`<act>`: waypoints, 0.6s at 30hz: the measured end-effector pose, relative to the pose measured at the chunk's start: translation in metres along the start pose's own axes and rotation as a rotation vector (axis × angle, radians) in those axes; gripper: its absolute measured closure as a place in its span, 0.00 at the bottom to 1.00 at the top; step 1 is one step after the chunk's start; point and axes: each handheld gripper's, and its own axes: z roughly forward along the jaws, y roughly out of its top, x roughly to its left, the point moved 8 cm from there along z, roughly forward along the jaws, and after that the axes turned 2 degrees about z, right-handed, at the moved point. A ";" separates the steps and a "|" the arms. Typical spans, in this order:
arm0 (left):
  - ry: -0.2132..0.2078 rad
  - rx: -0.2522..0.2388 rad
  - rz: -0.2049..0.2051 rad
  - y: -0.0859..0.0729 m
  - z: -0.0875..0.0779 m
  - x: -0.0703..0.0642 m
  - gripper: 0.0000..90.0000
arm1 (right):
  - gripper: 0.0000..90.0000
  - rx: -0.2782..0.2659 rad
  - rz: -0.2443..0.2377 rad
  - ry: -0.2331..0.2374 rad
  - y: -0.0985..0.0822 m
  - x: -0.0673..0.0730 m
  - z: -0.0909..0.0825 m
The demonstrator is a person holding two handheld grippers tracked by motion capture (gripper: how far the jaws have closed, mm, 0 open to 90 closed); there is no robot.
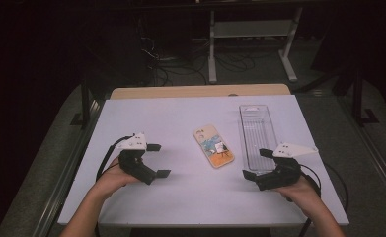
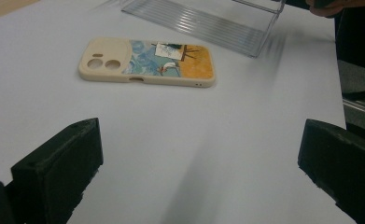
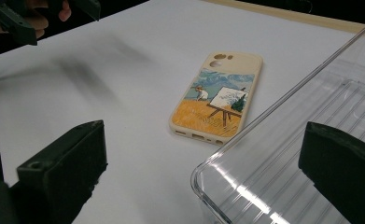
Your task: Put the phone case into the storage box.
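Grippers, left [image 1: 157,160] and right [image 1: 255,163], wide open, empty, flanking phone case [image 1: 213,146].

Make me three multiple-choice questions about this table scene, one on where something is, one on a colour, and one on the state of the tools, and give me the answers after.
1. Where does the phone case lie?
A. Inside the clear tray
B. On the white table, left of the clear tray
C. Held in the left tool

2. What colour is the rim of the phone case?
A. Cream
B. Black
C. Red

3. How do the two tools stand?
A. Both open, holding nothing
B. Both shut on the tray
C. Left shut on the phone case, right open

Answers:
1. B: in the high view the case lies flat on the table, apart from the clear tray to its right.
2. A: the left gripper view shows a cream edge around the painted picture.
3. A: the left tool and right tool each show jaws spread wide with nothing between.
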 end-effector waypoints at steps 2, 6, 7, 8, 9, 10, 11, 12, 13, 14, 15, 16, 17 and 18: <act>-0.003 0.004 0.001 0.001 0.002 -0.001 0.00 | 0.01 -0.002 -0.006 0.002 0.000 0.000 0.000; -0.013 0.002 0.014 0.006 0.005 -0.002 0.00 | 0.01 -0.004 -0.011 0.000 0.001 0.001 0.000; -0.014 0.000 0.009 0.008 0.006 -0.003 0.00 | 0.01 -0.003 -0.011 0.001 0.001 0.001 0.000; -0.016 -0.002 0.015 0.009 0.007 -0.002 0.00 | 0.01 -0.003 -0.007 0.001 0.001 0.001 0.000; -0.018 -0.004 0.012 0.010 0.007 -0.002 0.00 | 0.01 -0.003 -0.007 0.001 0.001 0.001 0.000; -0.020 -0.003 0.018 0.012 0.008 -0.001 0.00 | 0.01 -0.003 -0.005 0.002 0.001 0.002 0.000; -0.020 -0.008 0.018 0.013 0.009 -0.001 0.00 | 0.01 -0.002 -0.004 0.003 0.001 0.002 0.000; -0.021 -0.010 0.014 0.014 0.010 -0.001 0.00 | 0.01 -0.002 -0.004 0.003 0.001 0.002 0.000; -0.023 -0.014 0.015 0.016 0.011 -0.001 0.00 | 0.01 -0.003 -0.005 0.003 0.001 0.002 0.000; -0.025 -0.017 0.015 0.017 0.011 -0.001 0.00 | 0.01 -0.003 -0.005 0.002 0.001 0.001 0.000; -0.027 -0.020 0.019 0.019 0.012 0.000 0.00 | 0.01 -0.002 -0.005 0.002 0.001 0.001 0.000; -0.031 -0.019 0.019 0.020 0.013 0.000 0.00 | 0.01 -0.001 -0.001 0.001 0.001 0.002 0.000; -0.033 -0.018 0.023 0.022 0.014 0.000 0.00 | 0.01 -0.002 -0.003 -0.001 0.001 0.002 0.000; -0.035 -0.019 0.019 0.023 0.015 0.000 0.00 | 0.01 -0.003 -0.001 -0.003 0.001 0.001 0.000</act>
